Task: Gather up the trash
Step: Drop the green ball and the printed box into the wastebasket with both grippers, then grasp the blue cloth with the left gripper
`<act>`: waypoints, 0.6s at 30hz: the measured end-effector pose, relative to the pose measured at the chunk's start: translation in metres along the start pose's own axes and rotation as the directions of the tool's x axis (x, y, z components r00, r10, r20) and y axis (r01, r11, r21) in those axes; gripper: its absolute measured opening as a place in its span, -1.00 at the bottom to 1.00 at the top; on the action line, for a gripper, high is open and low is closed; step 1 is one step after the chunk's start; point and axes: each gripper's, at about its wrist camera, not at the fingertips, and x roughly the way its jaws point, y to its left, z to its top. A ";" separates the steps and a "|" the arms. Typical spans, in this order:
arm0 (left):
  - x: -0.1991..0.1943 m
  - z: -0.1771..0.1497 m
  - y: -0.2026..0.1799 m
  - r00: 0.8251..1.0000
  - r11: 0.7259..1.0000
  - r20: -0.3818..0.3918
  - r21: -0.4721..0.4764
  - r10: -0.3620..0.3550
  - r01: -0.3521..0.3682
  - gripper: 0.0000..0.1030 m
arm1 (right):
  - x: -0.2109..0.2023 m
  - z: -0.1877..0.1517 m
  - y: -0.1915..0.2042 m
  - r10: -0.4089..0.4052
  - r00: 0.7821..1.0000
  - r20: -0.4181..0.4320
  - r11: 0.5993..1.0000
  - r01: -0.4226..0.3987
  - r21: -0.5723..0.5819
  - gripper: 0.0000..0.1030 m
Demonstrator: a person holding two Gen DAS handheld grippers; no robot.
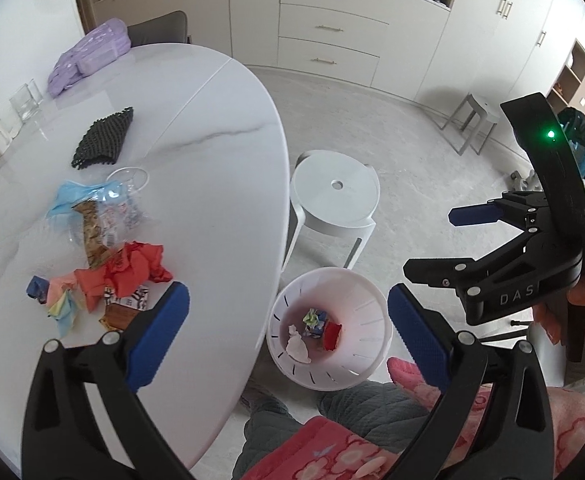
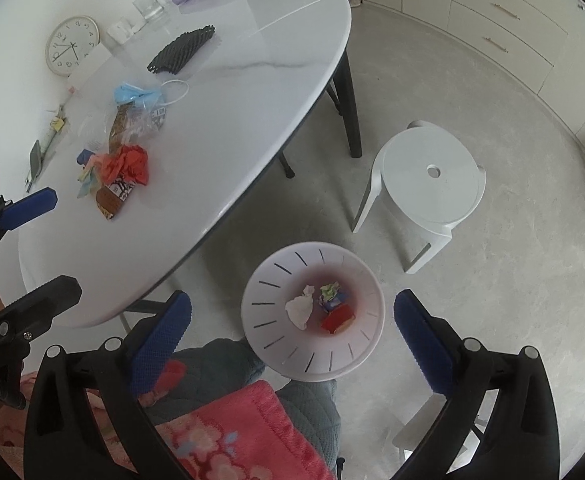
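Note:
A white slotted bin (image 1: 366, 320) (image 2: 268, 292) stands on the floor beside the white oval table (image 1: 220, 184) (image 2: 252, 92). In it lie a white tissue, a red scrap and coloured wrappers. Trash is piled on the table: crumpled red paper (image 1: 132, 272) (image 2: 128, 164), a blue face mask (image 1: 72, 196) (image 2: 136, 94), clear plastic and snack wrappers. My left gripper (image 1: 288, 336) (image 2: 58, 240) hangs open and empty over the table edge and bin. Above the bin, my right gripper (image 2: 292, 340) (image 1: 432, 242) is also open and holds nothing.
A white stool (image 1: 332, 192) (image 2: 432, 176) stands just beyond the bin. On the table lie a black mesh mat (image 1: 104, 138) (image 2: 180, 50), a wall clock (image 2: 72, 46), a purple pack (image 1: 88, 58) and glasses. The person's grey trousers and pink garment (image 2: 228, 432) fill the bottom.

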 end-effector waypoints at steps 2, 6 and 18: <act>0.000 0.000 0.005 1.000 1.000 -0.001 -0.009 0.001 -0.001 0.85 | 0.000 0.003 0.004 0.003 1.000 0.001 1.000 -0.003 -0.006 0.95; 0.001 0.000 0.015 1.000 1.000 -0.003 -0.030 0.005 -0.005 0.85 | 0.003 0.009 0.010 0.004 1.000 -0.005 1.000 -0.004 -0.014 0.95; -0.003 -0.002 0.066 0.999 0.988 -0.002 -0.145 0.047 -0.046 0.85 | 0.012 0.032 0.032 0.008 1.000 -0.007 1.000 -0.008 -0.028 0.95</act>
